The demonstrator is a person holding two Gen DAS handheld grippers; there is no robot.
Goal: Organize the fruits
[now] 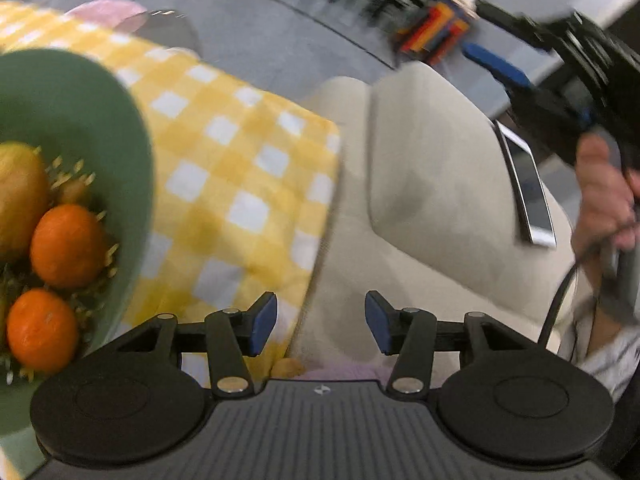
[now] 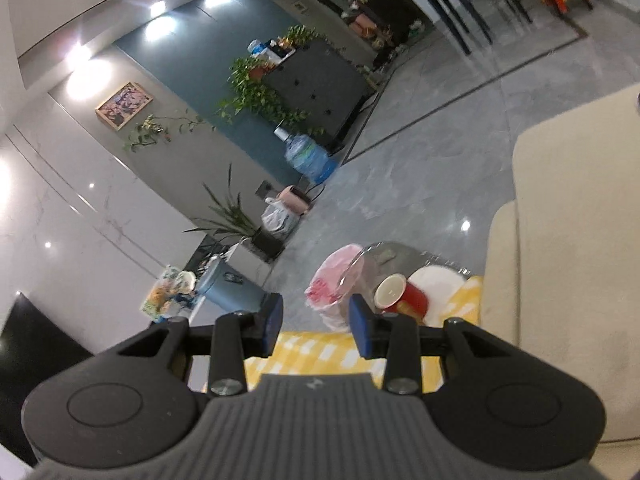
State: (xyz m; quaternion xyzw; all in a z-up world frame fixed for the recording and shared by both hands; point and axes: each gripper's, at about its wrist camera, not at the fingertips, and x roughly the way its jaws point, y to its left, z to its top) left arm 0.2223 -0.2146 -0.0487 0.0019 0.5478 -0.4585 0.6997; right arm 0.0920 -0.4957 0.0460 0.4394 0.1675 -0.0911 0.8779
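Observation:
In the left wrist view a green bowl point(image 1: 80, 120) sits at the left on a yellow checked cloth point(image 1: 240, 184). It holds two oranges point(image 1: 68, 246) point(image 1: 42, 330) and a yellow-green fruit point(image 1: 20, 200) on shredded filling. My left gripper point(image 1: 320, 322) is open and empty, to the right of the bowl over the cloth's edge. My right gripper point(image 2: 314, 326) is open and empty, raised and tilted, above the cloth point(image 2: 316, 356). The right gripper's body, held by a hand point(image 1: 604, 196), shows at the far right of the left wrist view.
A beige sofa point(image 1: 432, 184) lies right of the cloth, with a phone point(image 1: 528, 188) on it. In the right wrist view a red cup point(image 2: 400, 296), a white plate point(image 2: 440, 284) and a pink bag point(image 2: 332, 280) sit beyond the cloth. Grey floor lies behind.

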